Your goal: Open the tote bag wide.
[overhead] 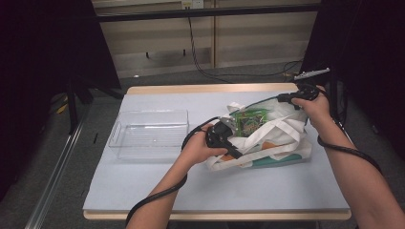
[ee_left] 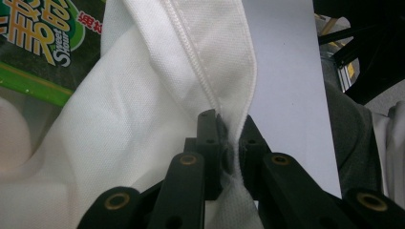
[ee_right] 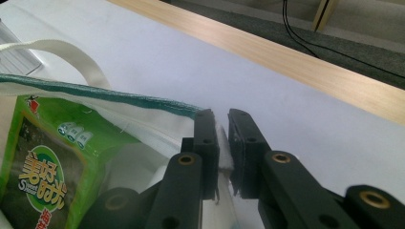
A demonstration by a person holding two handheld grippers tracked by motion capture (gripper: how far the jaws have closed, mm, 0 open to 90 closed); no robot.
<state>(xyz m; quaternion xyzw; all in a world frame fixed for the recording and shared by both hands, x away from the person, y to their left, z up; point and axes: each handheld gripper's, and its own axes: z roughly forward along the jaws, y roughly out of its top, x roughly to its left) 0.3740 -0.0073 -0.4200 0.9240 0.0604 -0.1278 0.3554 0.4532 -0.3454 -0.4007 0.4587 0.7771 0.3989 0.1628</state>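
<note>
Two grippers: we hold one in each hand, both clamped on the same white tote bag (overhead: 267, 138) at the table's middle-right.
Left gripper (overhead: 224, 136): at the bag's 9 o'clock edge in the high view; in the left gripper view its jaws are pinched nearly together on a stitched white fabric hem (ee_left: 210, 71), which runs up from between them toward 12 o'clock.
Right gripper (overhead: 292, 98): at the bag's 1 o'clock corner; in the right gripper view the jaws stand narrow, with the bag's rim, trimmed by a green band (ee_right: 95, 93), caught between them.
Tote bag: lies slumped on the pale blue table top (overhead: 157, 181), its mouth spread between our two grips; a white strap (ee_right: 62, 55) loops at 10 o'clock in the right gripper view.
Snack packet (overhead: 248, 120): green, with printed lettering, sits inside the bag's open mouth, between the two grippers; we see it at 8 o'clock in the right gripper view and at 10 o'clock in the left gripper view.
Clear plastic bin (overhead: 149, 133): stands at 9 o'clock from the bag, apart from it, just beyond our left hand (overhead: 198, 150).
Right hand (overhead: 316, 110): wraps its gripper near the table's 2 o'clock corner.
Cables: a black one trails from each gripper back along our forearms.
</note>
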